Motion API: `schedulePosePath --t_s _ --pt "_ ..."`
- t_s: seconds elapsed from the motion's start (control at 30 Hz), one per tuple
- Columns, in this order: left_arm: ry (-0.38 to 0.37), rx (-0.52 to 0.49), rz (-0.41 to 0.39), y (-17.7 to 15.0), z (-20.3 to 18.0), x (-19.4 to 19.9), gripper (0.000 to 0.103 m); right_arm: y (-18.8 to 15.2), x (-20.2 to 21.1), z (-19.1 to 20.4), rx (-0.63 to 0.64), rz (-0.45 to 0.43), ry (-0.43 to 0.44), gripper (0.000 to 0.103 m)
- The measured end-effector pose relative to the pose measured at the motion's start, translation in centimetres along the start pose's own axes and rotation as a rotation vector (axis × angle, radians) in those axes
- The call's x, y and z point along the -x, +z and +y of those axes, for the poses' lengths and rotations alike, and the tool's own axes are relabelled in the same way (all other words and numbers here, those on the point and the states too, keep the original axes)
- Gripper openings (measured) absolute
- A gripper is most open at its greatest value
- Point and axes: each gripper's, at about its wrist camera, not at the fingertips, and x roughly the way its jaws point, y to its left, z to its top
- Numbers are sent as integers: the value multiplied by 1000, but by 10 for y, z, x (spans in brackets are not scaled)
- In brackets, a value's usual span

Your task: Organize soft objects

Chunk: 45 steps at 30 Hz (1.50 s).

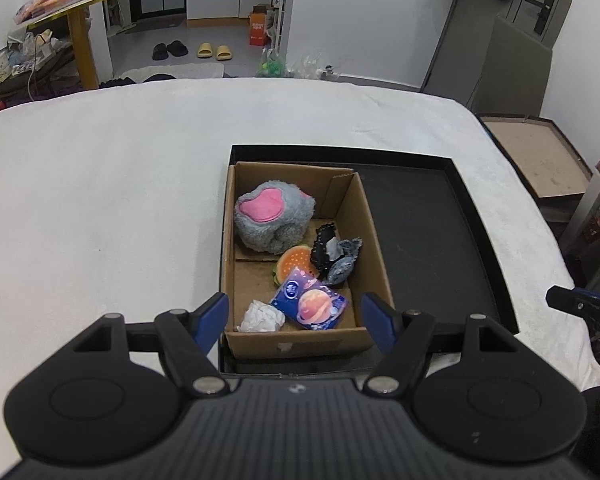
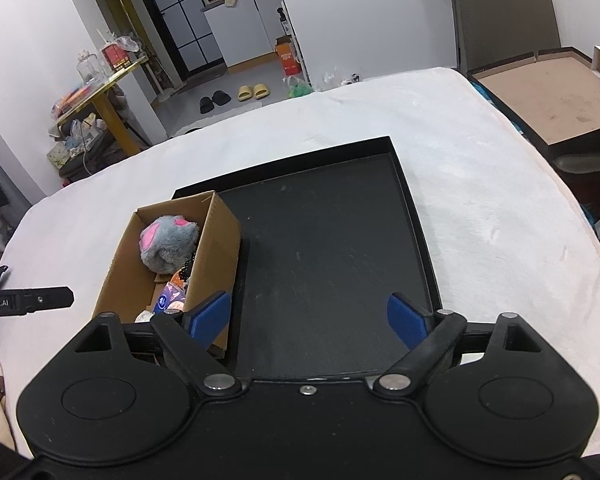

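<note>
both tools hang over a bed covered in a white fuzzy blanket (image 1: 100,200), angled down at a shallow black tray (image 2: 416,216) that lies on it. a small cardboard box (image 1: 374,240) stands in the left part of that tray, and all the soft things i can see are already inside it: a grey plush with a pink patch (image 1: 274,216) at the far end, an orange burger-like squishy (image 1: 294,258) and some dark fabric bits (image 1: 338,258) in the middle, then a blue tissue pack with a planet print (image 1: 312,302) and a crumpled white wad (image 1: 260,317) at the near end.

the left tool (image 1: 294,322) hovers just above the near wall of the box with its blue pads apart and nothing between them. the right tool (image 2: 310,318) has its jaws spread wide over the bare right side of the tray, also empty.

to my eye the gathering step looks finished or nearly so: nothing soft lies loose on the blanket or on the open floor of the tray in either view. i'd judge the next move is either a pull-back, or a tidy-up inside the box. if it is the latter, the left tool is better placed, and would need to dip toward the wad or tissue pack and close gently, since those will crush easily. the right tool would have to swing left across the box wall first.
</note>
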Motion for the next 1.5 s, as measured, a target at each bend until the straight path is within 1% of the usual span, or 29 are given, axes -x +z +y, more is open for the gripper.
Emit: schedulePosePath --t_s 0.13,0.47,0.53,0.63,0.87,0.93,0.97,1.0,1.27,1.5 --pt "-23 -4 -9 -4 -5 10 72 -2 10 -1 1 -3 10 87" --pt "-36 -6 -15 -17 -9 27 72 -7 34 -4 -1 -22 34 93" --pt "-36 -9 -20 -18 -10 30 72 -7 38 -3 2 -21 37 94" --pt "-44 -6 -28 -20 -10 37 72 -8 43 -1 10 -17 40 98" --pt "-48 -6 -45 -26 -5 53 72 -8 56 9 37 -23 48 101" --pt "-46 -3 -53 -27 -2 58 75 -8 60 10 40 -23 56 101" --pt "-47 0 -57 -28 -1 61 79 -8 62 11 42 -24 60 102" --pt "-46 3 -62 -29 0 64 81 -8 64 13 46 -24 63 103" --pt "-52 -9 -67 -36 7 81 85 -7 79 19 65 -18 80 103" --pt "-69 18 -79 -42 13 97 91 -11 93 25 81 -22 71 103"
